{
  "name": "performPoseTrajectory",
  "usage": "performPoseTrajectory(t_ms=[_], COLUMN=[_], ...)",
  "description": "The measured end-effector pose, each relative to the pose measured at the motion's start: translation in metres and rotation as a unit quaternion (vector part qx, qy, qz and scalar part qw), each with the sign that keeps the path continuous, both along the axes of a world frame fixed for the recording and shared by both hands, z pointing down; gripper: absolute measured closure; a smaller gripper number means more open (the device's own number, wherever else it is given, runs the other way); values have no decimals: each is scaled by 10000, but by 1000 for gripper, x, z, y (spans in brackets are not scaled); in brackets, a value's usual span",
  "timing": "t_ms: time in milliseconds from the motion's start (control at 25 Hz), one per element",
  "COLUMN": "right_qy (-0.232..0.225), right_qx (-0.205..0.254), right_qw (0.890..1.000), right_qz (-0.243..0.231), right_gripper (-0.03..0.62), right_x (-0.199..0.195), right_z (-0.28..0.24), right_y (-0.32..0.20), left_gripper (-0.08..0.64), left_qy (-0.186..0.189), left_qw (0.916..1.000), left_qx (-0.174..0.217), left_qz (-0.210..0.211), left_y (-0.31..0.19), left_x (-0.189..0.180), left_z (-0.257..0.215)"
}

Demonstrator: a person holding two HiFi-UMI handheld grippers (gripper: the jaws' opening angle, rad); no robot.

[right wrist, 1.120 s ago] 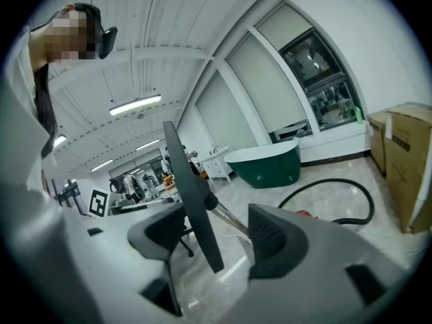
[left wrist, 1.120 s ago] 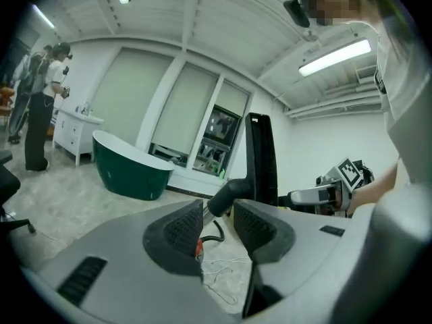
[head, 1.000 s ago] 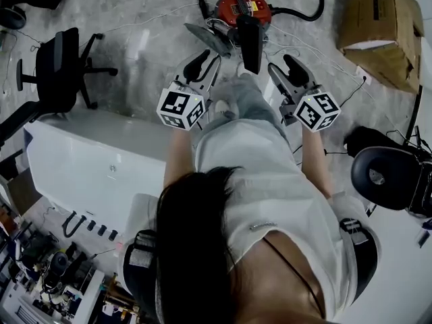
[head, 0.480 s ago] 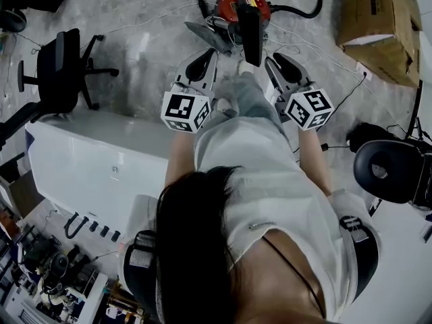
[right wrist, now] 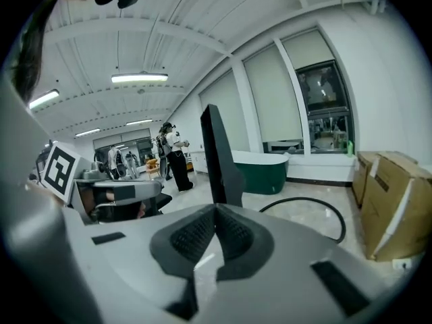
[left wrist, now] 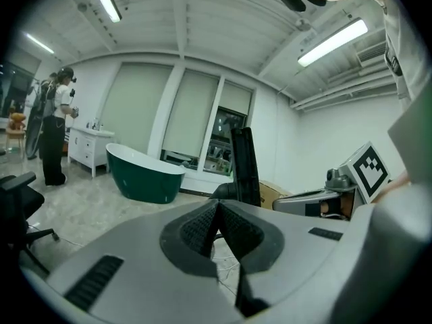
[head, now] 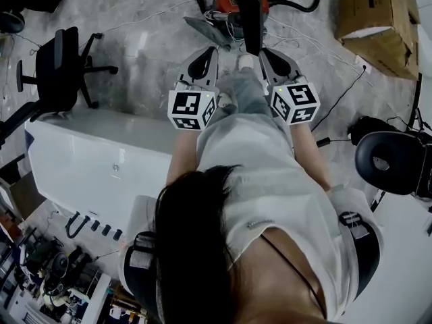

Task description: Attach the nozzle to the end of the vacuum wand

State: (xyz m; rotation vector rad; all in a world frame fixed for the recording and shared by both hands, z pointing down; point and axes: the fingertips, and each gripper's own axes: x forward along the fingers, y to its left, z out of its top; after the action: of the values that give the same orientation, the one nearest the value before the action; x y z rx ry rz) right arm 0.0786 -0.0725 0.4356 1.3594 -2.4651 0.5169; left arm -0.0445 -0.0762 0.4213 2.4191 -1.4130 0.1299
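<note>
A red vacuum cleaner [head: 233, 2] sits on the floor ahead, with a black hose [head: 307, 5] looping off it. A black upright bar [head: 251, 22] rises in front of it. It also stands beyond the jaws as the same bar [left wrist: 244, 167] in the left gripper view and the bar [right wrist: 217, 160] in the right gripper view. A grey flat nozzle [head: 206, 31] lies to its left. My left gripper [head: 210, 51] and right gripper [head: 264, 51] hang side by side just short of the bar. Both have just been closing and are shut with nothing between the pads.
A black office chair [head: 61, 69] and a white bathtub [head: 94, 160] stand at the left. A cardboard box [head: 374, 19] is at the top right and another black chair [head: 391, 160] at the right. Thin cables [head: 317, 49] trail across the floor. People stand in the far background [left wrist: 54, 127].
Both grippers have drawn closer together and moved forward toward the vacuum. Their jaws went from open to shut, with nothing taken hold of.
</note>
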Motion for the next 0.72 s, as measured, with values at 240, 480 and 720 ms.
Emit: performPoseTrajectory(t_ms=[240,480,720], right_qy=[2,50,181], right_qx=[-23,-23,-50], right_qw=[10000,10000,9998], right_qz=[9,-8,-104], right_gripper=[577,577,577], right_x=[-5,-11,-19], right_z=[2,4,6], right_y=[9,12,18], left_gripper=[557,557,557], left_qy=[-28,-95,-239], left_qw=[10000,9999,9997], left_qx=[6,-109,-49], left_qz=[-48,-31,44], left_y=[5,10,13], left_x=[1,3,5], left_z=[1,9,8])
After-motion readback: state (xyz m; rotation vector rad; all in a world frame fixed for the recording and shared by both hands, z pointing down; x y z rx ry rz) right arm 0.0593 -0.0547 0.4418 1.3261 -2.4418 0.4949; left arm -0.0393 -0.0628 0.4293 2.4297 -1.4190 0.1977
